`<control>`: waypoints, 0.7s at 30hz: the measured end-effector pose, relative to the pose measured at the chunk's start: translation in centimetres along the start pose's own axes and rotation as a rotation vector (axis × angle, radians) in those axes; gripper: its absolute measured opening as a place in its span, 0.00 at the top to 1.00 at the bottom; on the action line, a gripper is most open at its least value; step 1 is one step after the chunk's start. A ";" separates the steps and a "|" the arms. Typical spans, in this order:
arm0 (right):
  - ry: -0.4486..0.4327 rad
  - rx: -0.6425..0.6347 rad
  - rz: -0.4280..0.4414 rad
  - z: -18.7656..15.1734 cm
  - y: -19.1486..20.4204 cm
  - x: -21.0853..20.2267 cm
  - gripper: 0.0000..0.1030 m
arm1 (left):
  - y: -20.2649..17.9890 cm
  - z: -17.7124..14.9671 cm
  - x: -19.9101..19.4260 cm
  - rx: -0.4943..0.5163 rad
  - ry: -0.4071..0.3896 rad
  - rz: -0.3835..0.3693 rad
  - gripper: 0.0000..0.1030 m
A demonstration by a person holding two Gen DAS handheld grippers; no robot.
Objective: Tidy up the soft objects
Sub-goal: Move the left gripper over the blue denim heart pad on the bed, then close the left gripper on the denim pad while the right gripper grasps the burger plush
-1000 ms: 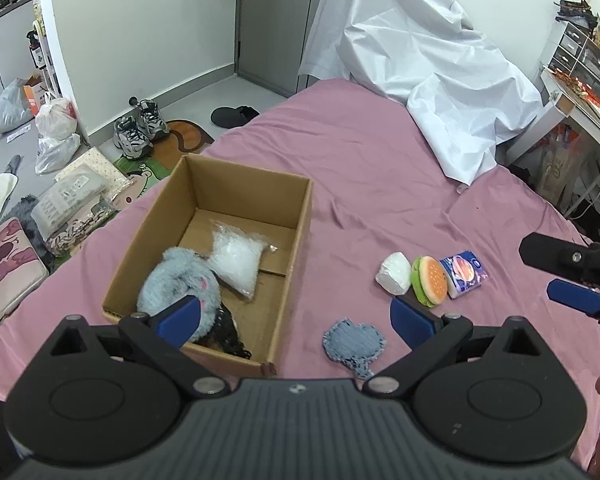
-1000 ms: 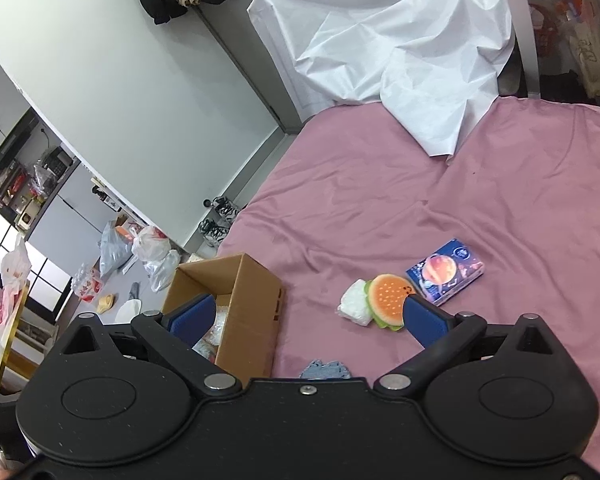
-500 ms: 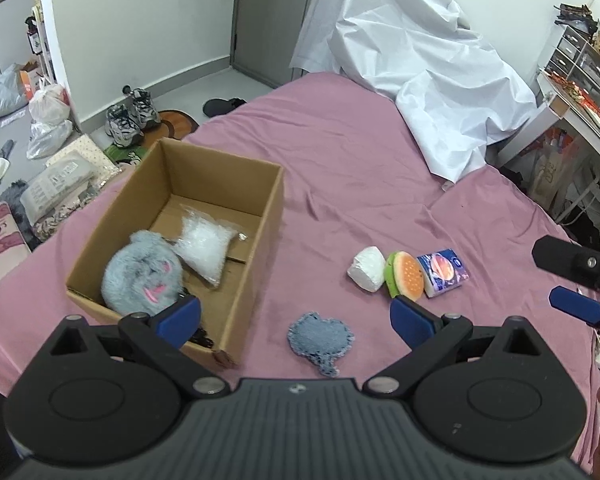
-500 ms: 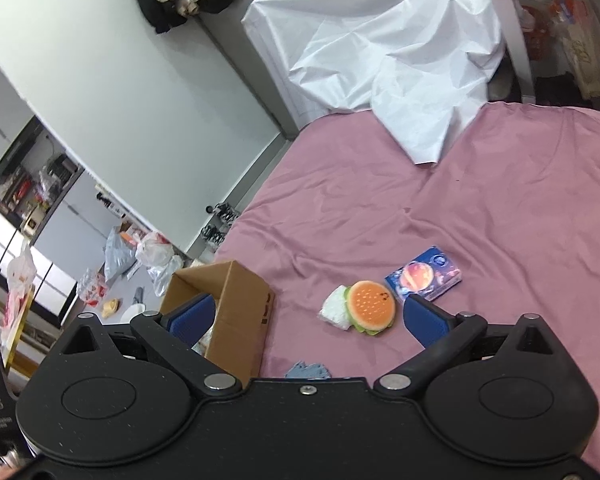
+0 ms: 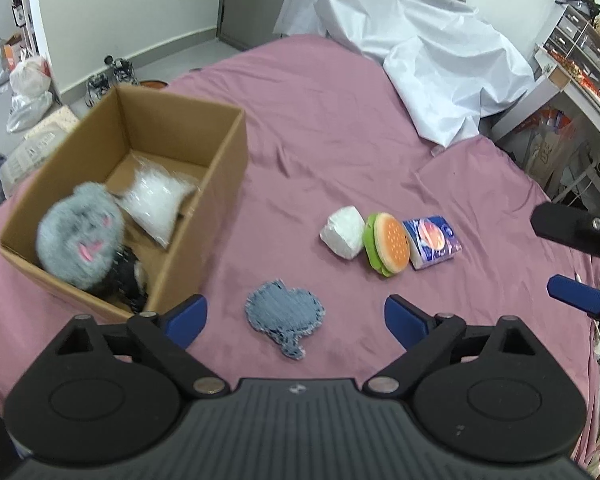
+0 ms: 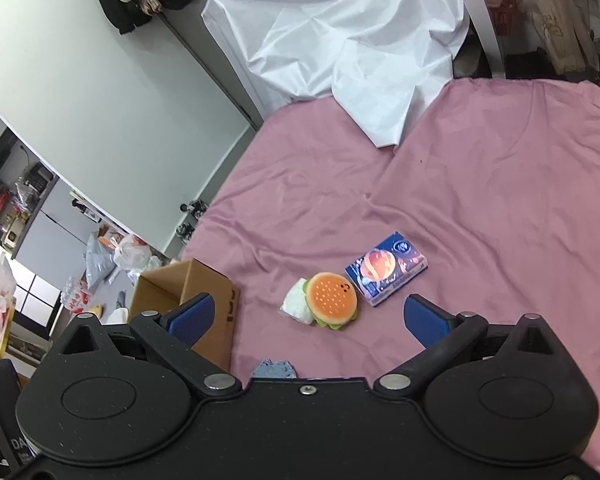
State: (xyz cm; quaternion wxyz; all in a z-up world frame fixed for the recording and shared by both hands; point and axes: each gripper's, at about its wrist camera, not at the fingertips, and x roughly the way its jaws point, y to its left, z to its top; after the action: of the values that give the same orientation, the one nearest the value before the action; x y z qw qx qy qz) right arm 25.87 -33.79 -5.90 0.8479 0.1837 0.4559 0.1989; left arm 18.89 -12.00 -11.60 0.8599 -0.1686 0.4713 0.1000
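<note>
A frayed denim patch lies flat on the pink bedsheet. My left gripper hovers just above it, jaws wide and closing, with the patch framed between the fingers but untouched. A cardboard box to the left holds a grey plush, a white stuffing bag and something dark. Further right sit a white packet, a burger toy and a blue tissue pack. My right gripper is open and empty above the burger toy; it also shows as the right gripper at the frame edge.
A crumpled white sheet covers the far end of the bed. Bags and shoes clutter the floor to the left. A white shelf unit stands along the bed's right side.
The left gripper has sunk and shifted right, from over the box's edge to over the denim patch. The right gripper drifted slightly, so the burger toy sits more centred between its fingers.
</note>
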 end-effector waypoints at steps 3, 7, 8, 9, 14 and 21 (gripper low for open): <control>0.019 0.004 -0.008 0.0 -0.1 0.8 0.01 | -0.4 -0.4 1.4 0.005 0.022 0.007 0.14; 0.040 0.009 -0.014 0.1 -0.4 1.7 0.01 | -0.7 -0.8 3.2 0.006 0.051 0.019 0.18; 0.045 0.008 -0.017 0.1 -0.4 1.9 0.01 | -0.7 -0.9 3.7 0.004 0.057 0.022 0.19; 0.050 0.007 -0.020 0.1 -0.3 2.2 0.01 | -0.8 -1.0 4.2 0.003 0.065 0.025 0.20; 0.067 -0.001 -0.021 0.2 -0.2 3.1 0.01 | -0.6 -1.4 6.4 -0.009 0.097 0.043 0.27; 0.090 0.009 -0.026 0.3 -0.3 4.6 0.01 | -0.3 -1.3 8.8 -0.025 0.108 0.070 0.32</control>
State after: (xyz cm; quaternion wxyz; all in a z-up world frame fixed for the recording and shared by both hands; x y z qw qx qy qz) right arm 28.49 -31.74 -9.17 0.8283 0.1725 0.4967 0.1936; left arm 22.66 -12.68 -19.66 0.8270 -0.1678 0.5214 0.1265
